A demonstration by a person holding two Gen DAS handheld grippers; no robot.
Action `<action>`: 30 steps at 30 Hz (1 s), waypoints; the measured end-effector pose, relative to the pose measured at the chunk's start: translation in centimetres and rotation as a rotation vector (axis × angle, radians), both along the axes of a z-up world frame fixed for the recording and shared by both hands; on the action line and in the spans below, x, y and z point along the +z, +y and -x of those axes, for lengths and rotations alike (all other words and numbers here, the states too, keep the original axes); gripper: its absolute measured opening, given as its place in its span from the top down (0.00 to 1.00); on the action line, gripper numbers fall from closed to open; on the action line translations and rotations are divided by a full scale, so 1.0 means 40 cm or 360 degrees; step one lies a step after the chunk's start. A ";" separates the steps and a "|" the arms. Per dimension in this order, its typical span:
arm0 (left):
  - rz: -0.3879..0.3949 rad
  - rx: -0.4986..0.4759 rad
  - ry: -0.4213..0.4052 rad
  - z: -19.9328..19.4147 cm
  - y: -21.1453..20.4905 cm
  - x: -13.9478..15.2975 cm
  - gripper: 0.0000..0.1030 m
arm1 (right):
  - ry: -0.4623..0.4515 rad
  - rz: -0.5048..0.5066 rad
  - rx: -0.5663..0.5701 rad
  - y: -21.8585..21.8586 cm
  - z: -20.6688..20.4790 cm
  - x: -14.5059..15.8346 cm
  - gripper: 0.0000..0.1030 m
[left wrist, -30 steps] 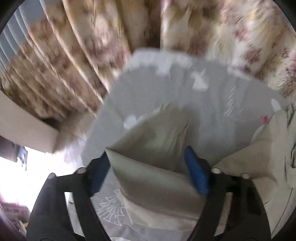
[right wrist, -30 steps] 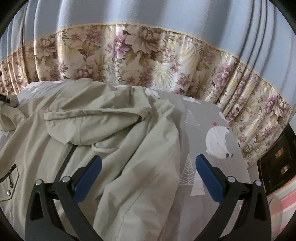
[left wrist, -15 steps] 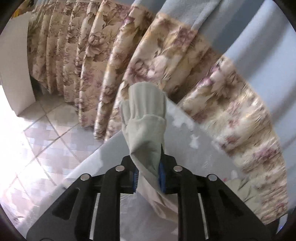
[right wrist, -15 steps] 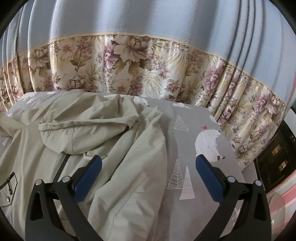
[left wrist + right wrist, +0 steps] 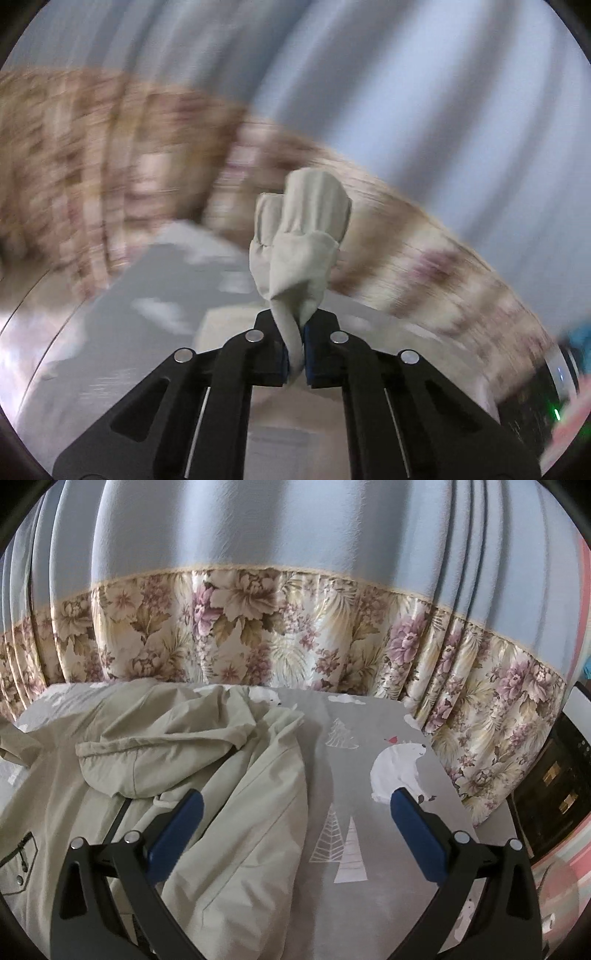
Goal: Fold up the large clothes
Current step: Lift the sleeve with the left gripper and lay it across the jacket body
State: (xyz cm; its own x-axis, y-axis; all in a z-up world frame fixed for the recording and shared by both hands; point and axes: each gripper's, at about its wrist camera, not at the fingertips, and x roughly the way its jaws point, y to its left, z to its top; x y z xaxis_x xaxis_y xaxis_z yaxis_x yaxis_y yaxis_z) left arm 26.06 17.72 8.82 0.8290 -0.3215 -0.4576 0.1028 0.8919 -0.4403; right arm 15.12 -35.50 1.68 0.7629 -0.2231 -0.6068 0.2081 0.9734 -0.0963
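A large pale khaki hooded jacket (image 5: 207, 805) lies crumpled on a grey bed sheet (image 5: 373, 782) printed with bears and trees. Its hood (image 5: 155, 760) lies folded on top, and a zip pocket (image 5: 22, 853) shows at the left. My right gripper (image 5: 295, 830) is open and empty, hovering over the jacket's right sleeve and the sheet. My left gripper (image 5: 294, 354) is shut on the jacket's sleeve cuff (image 5: 299, 243), which sticks up bunched above the closed pads. The left wrist view is motion-blurred.
Floral and pale blue curtains (image 5: 295, 635) hang just behind the bed. A dark cabinet (image 5: 550, 790) stands at the right past the bed's edge. The sheet's right part holds no clothing.
My left gripper closed on the sleeve cuff, lifted it off the bed and is swinging fast. My right gripper has pulled back and risen slightly, still open.
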 end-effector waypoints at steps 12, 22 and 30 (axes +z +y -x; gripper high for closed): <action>-0.0469 -0.0938 0.0411 0.047 -0.640 -0.266 0.67 | 0.0070 -0.0075 0.0075 0.002 0.015 -0.019 0.02; -0.0877 -0.0715 0.0146 0.152 -0.527 -0.214 0.03 | 0.0205 -0.0226 0.0374 0.126 -0.056 -0.053 0.02; -0.0791 -0.0343 0.0266 0.005 -0.309 -0.274 0.03 | 0.0511 -0.0248 0.0734 0.318 -0.180 -0.148 0.10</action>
